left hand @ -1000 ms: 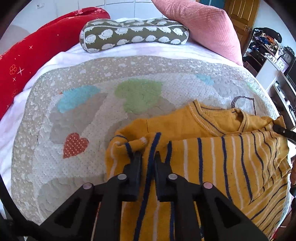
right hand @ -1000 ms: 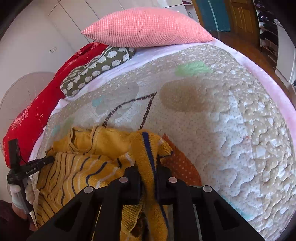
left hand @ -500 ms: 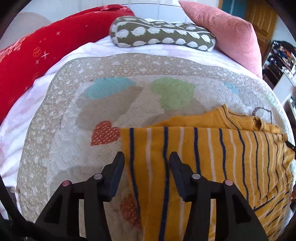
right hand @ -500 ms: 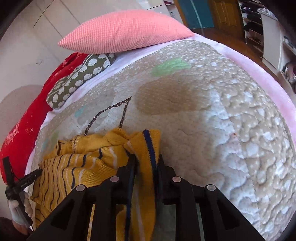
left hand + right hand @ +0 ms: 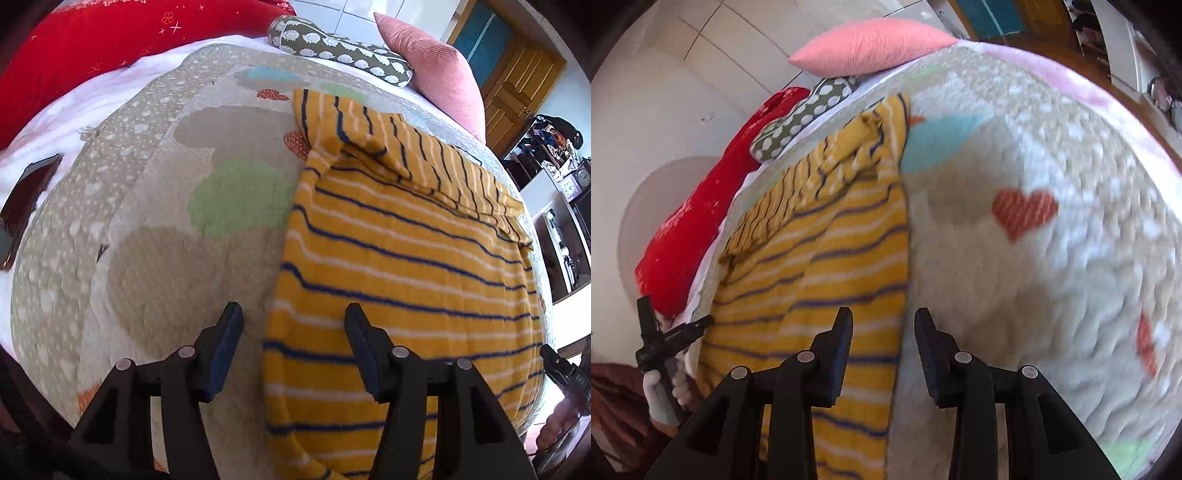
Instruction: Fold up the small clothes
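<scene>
A mustard striped sweater lies flat on the quilt, running from lower centre to upper centre. The left gripper and right gripper have just been opening; each straddles 1 side edge without pinching it.

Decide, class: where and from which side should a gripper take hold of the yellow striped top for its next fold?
Probably the free side edges of the yellow striped top. The left gripper and right gripper, both open, straddle them already; each edge lies flat on the quilt, so pinch from outside.
</scene>
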The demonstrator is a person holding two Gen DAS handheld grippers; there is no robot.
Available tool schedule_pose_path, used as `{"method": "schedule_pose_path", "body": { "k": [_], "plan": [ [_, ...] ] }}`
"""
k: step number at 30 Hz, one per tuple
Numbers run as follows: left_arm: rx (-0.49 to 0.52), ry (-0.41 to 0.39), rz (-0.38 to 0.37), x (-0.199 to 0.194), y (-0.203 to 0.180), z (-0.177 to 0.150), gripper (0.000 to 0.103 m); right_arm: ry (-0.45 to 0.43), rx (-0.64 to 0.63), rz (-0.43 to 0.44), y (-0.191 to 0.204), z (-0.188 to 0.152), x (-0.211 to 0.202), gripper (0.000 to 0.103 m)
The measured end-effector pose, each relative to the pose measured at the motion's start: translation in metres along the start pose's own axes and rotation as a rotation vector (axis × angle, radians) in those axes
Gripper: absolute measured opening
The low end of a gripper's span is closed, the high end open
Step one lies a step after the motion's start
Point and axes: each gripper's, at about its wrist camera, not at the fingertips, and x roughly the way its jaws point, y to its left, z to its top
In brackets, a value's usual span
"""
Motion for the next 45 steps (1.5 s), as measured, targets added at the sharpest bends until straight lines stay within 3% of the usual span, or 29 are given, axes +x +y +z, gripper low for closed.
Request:
{"method": "schedule_pose_path", "body": {
  "k": [5,7,17,20,25,30,34,40,42,44,45],
  "plan": [
    [0.083,-0.023,0.1,-0.013,-0.025,-0.045,0.06,-0.06,-0.047,0.021,0.018,-0.062,-0.017,0.038],
    [0.091,-0.033,0.124,-0.02,-0.023,-0.063,0.053,-0.034,-0.013,0.064,0.018,-0.077,-0.018,0.038],
    [0.018,-0.026,0.122,-0.049,0.012,-0.119,0.05,0.071,0.093,0.119,-0.004,-0.136,-0.013,0.038],
    [-0.038,-0.019,0.086,-0.049,0.024,-0.12,0.054,0.092,0.125,0.135,-0.009,-0.14,-0.007,0.038],
    [-0.095,-0.021,0.042,-0.051,0.039,-0.128,0.055,0.1,0.07,0.103,0.0,-0.135,-0.004,0.038],
    [-0.12,-0.03,-0.211,-0.06,0.04,-0.145,0.055,0.109,0.051,0.105,0.004,-0.135,0.001,0.039],
    [-0.103,-0.005,-0.336,-0.056,0.026,-0.153,0.064,0.112,0.039,0.103,0.004,-0.138,0.004,0.04],
    [-0.047,0.024,-0.378,-0.049,0.001,-0.152,0.07,0.129,0.011,0.093,0.011,-0.14,0.011,0.046],
    [-0.037,0.067,-0.303,-0.041,-0.004,-0.152,0.07,0.135,0.003,0.091,0.014,-0.141,0.014,0.048],
    [-0.037,0.143,-0.197,-0.025,-0.005,-0.155,0.055,0.138,-0.008,0.088,0.016,-0.142,0.017,0.049],
    [-0.049,0.176,-0.194,-0.018,-0.002,-0.157,0.027,0.139,-0.012,0.086,0.017,-0.143,0.018,0.049]
  ]
}}
